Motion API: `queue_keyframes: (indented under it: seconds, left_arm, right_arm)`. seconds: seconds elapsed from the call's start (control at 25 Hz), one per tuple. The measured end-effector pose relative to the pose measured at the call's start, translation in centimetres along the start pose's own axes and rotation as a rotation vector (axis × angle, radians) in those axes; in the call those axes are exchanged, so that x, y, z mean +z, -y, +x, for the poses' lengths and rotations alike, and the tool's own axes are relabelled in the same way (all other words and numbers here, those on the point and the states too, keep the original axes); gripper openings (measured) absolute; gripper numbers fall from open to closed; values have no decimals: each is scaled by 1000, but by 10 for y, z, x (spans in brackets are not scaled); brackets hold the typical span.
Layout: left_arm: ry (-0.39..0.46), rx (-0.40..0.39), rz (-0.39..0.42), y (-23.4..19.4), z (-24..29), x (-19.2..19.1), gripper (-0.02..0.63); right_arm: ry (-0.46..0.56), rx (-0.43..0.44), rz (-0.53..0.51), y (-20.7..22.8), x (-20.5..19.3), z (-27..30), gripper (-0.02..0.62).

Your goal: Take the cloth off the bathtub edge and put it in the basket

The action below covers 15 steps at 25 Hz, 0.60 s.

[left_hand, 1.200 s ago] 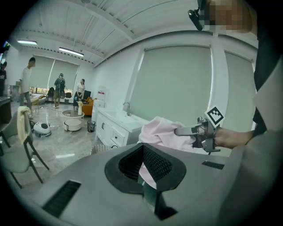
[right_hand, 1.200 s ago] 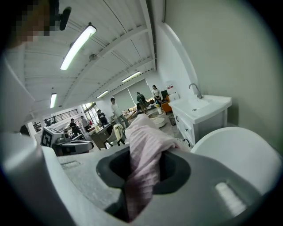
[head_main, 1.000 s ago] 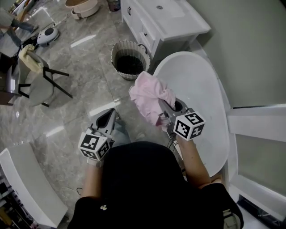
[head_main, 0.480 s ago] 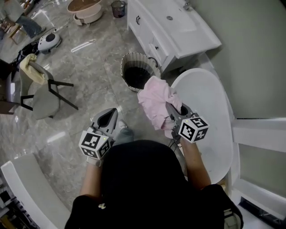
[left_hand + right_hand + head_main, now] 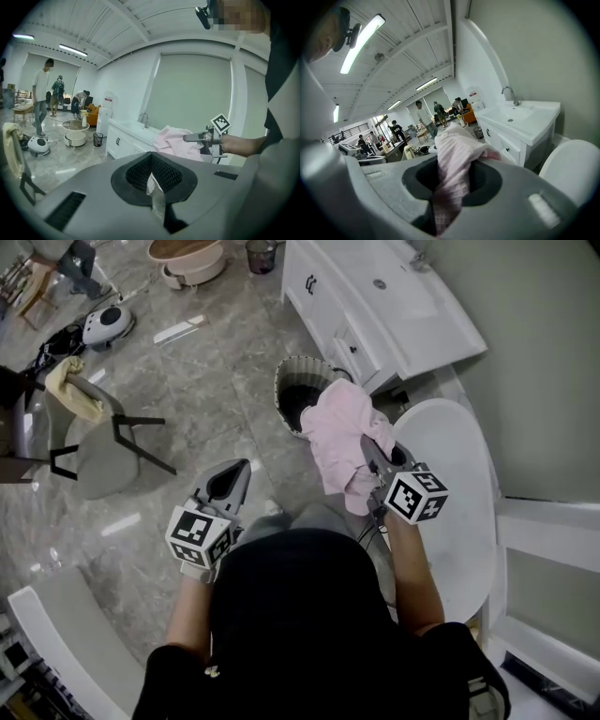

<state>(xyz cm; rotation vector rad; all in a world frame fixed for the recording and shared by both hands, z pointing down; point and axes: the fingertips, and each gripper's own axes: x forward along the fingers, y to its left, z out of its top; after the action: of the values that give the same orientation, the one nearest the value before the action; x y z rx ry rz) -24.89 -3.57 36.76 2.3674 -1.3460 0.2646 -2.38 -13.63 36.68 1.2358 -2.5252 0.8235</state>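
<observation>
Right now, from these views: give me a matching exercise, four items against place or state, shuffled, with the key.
1. pink cloth
2. basket
3. left gripper
4. bathtub

A. jaws together, empty
B. white oval, at the head view's right
C. on the floor by the white cabinet
D. clamped in the right gripper

Pairs: 1-D, 2-C, 3-A, 4-B

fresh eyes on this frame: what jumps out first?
The pink cloth grabs the eye first: it is bunched in the shut right claw and held up at the centre of the head view. It hangs between the white bathtub and the round basket, overlapping the basket's near rim. The left claw is shut and empty at lower left.
</observation>
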Motion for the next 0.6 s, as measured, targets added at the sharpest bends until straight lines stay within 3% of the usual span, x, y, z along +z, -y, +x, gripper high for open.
queue_keyframes:
  seconds: [0.4,0.6]
  left_arm:
    - [-10,18,-41,-35,30,7,12]
    - [-8,66,-72,-64,52,19,12]
  right_arm:
    - [-15,42,5,11,34,80,97]
    - [-53,69,3,25,48,127,97]
